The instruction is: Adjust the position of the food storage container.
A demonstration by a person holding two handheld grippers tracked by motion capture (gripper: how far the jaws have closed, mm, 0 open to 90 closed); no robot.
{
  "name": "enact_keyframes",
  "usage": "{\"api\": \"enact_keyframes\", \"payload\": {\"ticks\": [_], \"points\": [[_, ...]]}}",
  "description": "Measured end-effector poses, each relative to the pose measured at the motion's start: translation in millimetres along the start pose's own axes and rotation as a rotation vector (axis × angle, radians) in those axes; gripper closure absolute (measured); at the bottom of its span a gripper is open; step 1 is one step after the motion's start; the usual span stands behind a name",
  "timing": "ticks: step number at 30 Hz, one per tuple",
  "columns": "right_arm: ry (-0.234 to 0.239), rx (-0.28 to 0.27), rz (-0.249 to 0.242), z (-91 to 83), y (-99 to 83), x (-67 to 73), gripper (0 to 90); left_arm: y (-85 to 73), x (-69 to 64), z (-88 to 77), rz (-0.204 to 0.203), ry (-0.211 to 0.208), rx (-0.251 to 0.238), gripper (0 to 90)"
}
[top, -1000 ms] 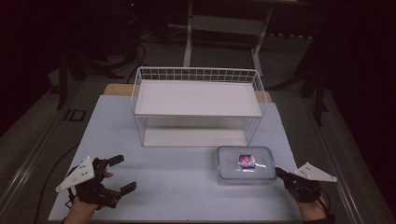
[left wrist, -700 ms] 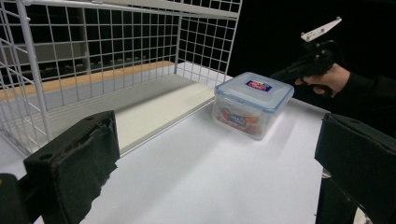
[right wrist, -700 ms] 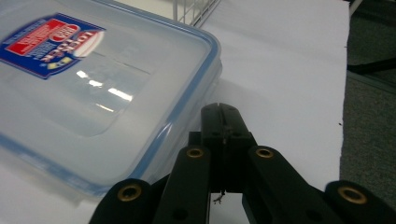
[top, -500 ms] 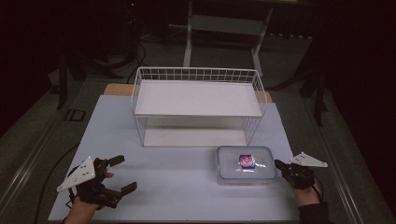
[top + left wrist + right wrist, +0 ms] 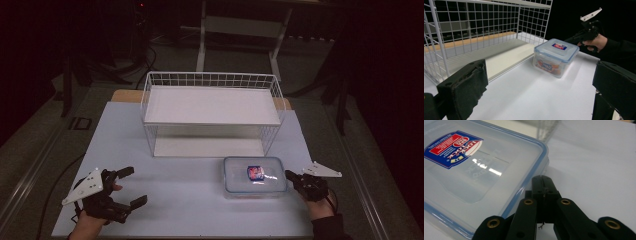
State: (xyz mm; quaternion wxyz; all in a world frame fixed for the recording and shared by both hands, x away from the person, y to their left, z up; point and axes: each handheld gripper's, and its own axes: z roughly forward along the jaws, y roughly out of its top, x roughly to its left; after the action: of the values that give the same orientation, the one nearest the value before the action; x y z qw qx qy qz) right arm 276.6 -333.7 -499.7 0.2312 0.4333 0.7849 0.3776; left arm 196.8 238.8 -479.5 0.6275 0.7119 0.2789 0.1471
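Observation:
A clear plastic food box [image 5: 255,175] with a blue-rimmed lid and a red-and-blue label sits on the white table, in front of the wire rack's right end. My right gripper [image 5: 290,174] is shut, nothing between its jaws, its tip right beside the box's right edge; whether it touches is unclear. In the right gripper view the closed jaws [image 5: 543,185] point at the lid's corner [image 5: 534,152]. My left gripper [image 5: 131,186] rests at the near left of the table, jaws wide open and empty. The left gripper view looks across at the box [image 5: 556,57] and the right gripper [image 5: 567,40].
A white wire rack [image 5: 212,107] with a flat shelf on top and a white board underneath stands at the middle back of the table [image 5: 190,200]. Dark floor, cables and a stand's legs lie beyond the table's far edge.
My right gripper has moved left and a little down, from the table's right edge toward the box's right side. The left gripper and the box have stayed put.

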Motion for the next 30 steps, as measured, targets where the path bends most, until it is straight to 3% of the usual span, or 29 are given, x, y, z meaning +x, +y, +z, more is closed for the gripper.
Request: {"api": "enact_keyframes", "payload": {"ticks": [15, 30], "points": [[0.12, 0.006, -0.063, 20.8, 18.4, 40.9, 90.0, -0.8, -0.6, 1.7, 0.0, -0.005, 0.006, 0.0], [0.184, 0.012, -0.102, 36.6, 35.0, 69.1, 90.0, -2.0, -0.9, 3.1, -0.003, -0.009, 0.015, 0.0]]}}
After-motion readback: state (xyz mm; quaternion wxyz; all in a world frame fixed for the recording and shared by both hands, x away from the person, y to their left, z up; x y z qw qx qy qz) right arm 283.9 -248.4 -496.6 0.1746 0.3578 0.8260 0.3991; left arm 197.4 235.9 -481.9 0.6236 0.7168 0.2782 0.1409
